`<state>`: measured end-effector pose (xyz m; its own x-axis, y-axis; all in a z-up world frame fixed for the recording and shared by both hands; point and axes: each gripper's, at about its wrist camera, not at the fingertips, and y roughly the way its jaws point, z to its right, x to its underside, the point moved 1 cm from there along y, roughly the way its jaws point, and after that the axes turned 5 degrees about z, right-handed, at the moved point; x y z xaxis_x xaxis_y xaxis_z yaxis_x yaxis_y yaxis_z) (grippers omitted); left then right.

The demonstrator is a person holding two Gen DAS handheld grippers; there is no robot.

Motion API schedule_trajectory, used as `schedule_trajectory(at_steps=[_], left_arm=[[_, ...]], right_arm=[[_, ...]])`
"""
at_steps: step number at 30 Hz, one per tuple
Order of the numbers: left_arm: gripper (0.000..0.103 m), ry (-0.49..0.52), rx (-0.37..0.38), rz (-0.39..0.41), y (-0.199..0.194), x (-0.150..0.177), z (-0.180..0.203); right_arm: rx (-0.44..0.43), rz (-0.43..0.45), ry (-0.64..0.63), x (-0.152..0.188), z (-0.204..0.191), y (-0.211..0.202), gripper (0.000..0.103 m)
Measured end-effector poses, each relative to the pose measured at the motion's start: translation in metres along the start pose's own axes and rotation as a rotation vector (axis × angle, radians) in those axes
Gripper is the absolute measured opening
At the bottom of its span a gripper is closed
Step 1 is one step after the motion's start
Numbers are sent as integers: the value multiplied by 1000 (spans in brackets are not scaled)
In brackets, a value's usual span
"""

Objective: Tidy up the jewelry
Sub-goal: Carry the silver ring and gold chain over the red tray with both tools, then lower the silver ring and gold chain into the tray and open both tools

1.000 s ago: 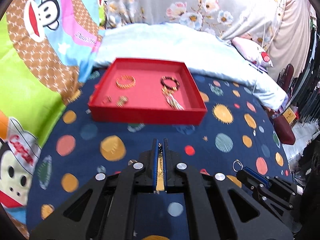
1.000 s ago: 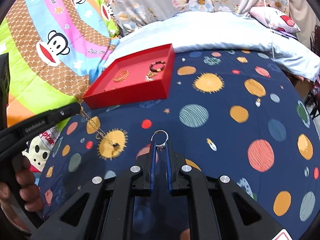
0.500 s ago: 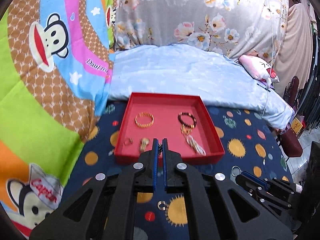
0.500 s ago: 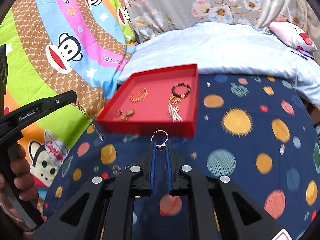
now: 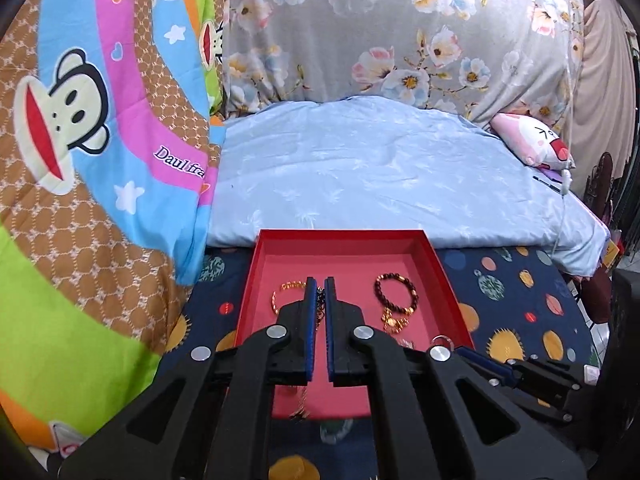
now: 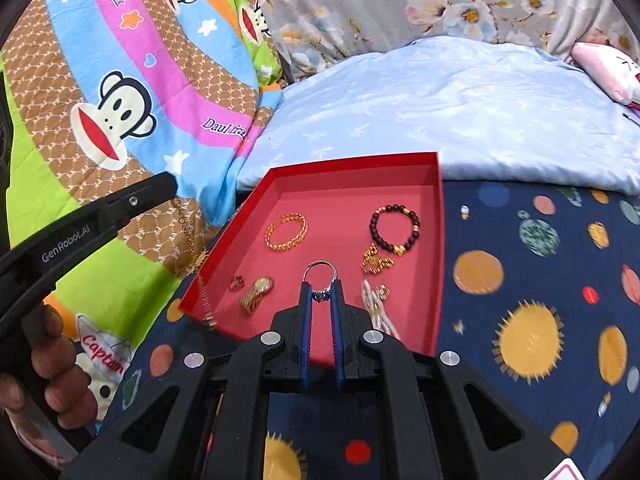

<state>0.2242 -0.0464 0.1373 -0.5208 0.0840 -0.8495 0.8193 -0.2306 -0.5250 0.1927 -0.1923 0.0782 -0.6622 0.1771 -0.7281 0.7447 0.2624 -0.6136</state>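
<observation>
Partly hidden behind left claw [image 5: 319, 286]: gold chain [image 5: 319, 307]

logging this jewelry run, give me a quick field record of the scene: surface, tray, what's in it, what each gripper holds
surface: navy planet-print bedsheet
tray: red tray, open, on the sheet
in tray: gold bangle, dark bead bracelet, gold watch, several smaller pieces
left gripper: shut on gold chain, which hangs by the tray's left edge
right gripper: shut on silver ring, over the tray's near part
</observation>
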Motion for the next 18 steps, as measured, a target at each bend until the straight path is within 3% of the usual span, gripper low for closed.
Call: schedule_trajectory(at_steps=[10, 18], left_arm=[[3, 0, -12, 22, 23, -21, -4], [3, -5, -15, 1, 43, -20, -5]], right_arm=[[7, -39, -13, -8, 1, 47, 8], [12, -47, -23, -12, 1, 65, 8]])
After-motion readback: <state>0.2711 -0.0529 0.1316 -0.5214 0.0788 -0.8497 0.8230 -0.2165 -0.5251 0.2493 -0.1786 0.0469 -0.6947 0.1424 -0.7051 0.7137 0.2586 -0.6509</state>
